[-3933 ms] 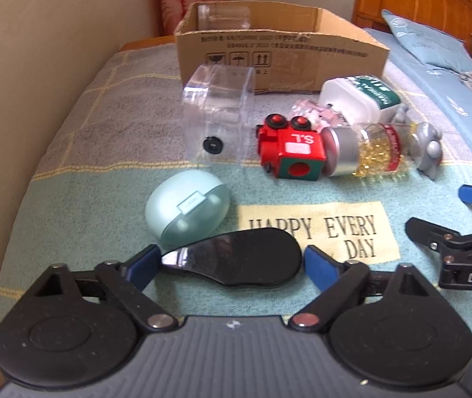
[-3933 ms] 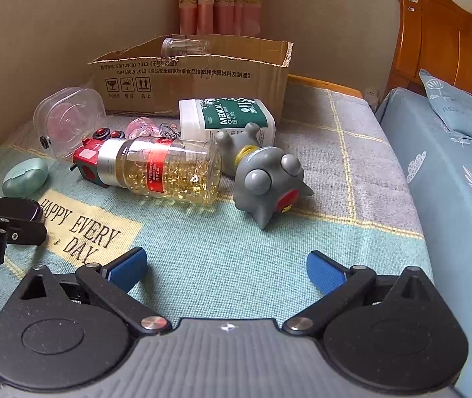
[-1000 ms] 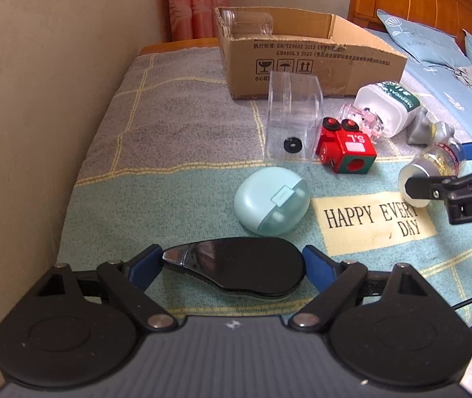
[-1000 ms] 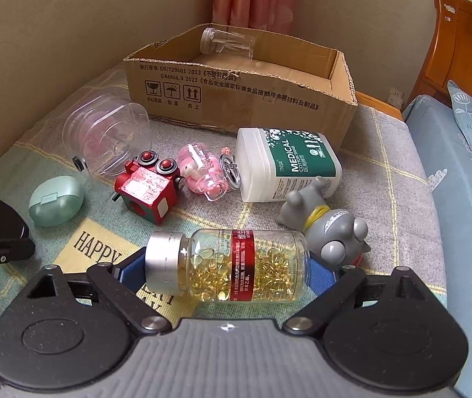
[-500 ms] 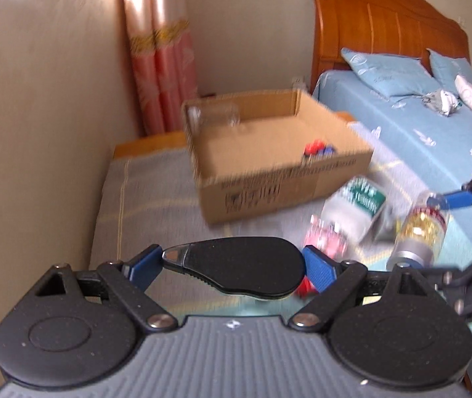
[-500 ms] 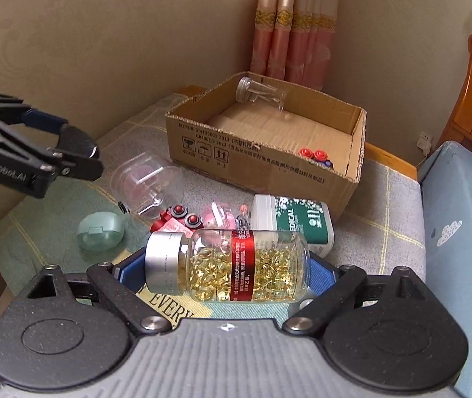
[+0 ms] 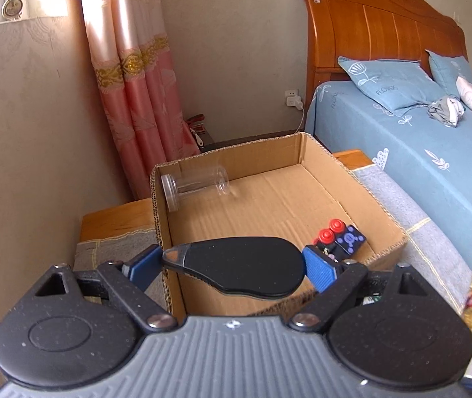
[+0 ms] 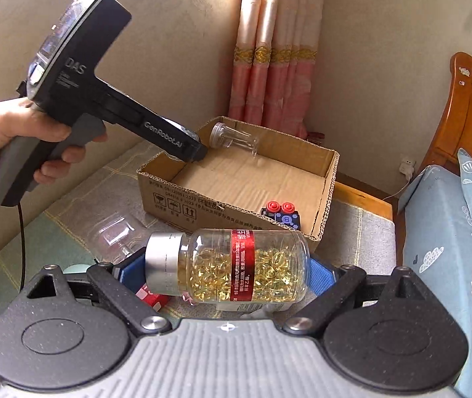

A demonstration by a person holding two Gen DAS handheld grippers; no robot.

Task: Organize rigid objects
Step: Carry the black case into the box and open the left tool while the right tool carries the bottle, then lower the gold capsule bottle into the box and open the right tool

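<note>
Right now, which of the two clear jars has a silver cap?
The capsule jar in the right claw; the empty jar in the box lacks one.

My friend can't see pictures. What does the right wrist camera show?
The right hand-held gripper holds a bottle of golden capsules sideways above the bedspread. Behind it, the left hand-held gripper reaches over an open cardboard box holding a clear jar and a black toy.
</note>
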